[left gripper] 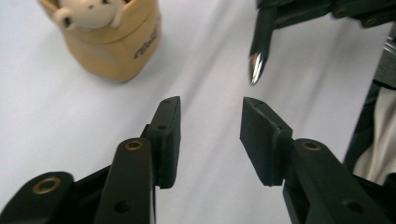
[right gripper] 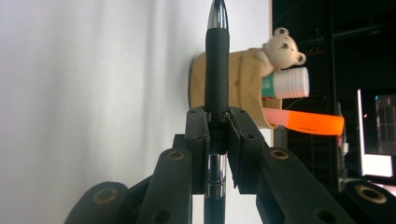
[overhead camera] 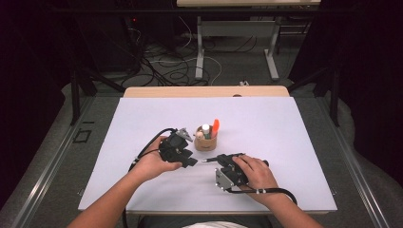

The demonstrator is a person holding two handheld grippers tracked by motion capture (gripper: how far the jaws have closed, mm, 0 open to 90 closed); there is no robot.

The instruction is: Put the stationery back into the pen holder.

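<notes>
A black pen [right gripper: 217, 70] with a silver tip is clamped between the jaws of my right gripper [right gripper: 217, 122]; in the high view the pen [overhead camera: 212, 159] lies nearly level, tip pointing left. My right gripper [overhead camera: 227, 161] sits near the table's front, right of centre. A tan pen cup [overhead camera: 205, 141] with a small bear figure stands mid-table, holding an orange marker [overhead camera: 215, 126] and a white-capped tube [overhead camera: 206, 128]. My left gripper [left gripper: 210, 105] is open with nothing between its fingers, just left of the pen tip [left gripper: 255, 67] and near the cup [left gripper: 112, 46]. In the high view my left gripper [overhead camera: 190, 160] is beside the cup.
The white table sheet [overhead camera: 266, 123] covers the wooden table [overhead camera: 206, 91]. Beyond the far edge are table legs and loose cables [overhead camera: 176, 66] on the floor. Metal rails [overhead camera: 43, 171] run along both sides.
</notes>
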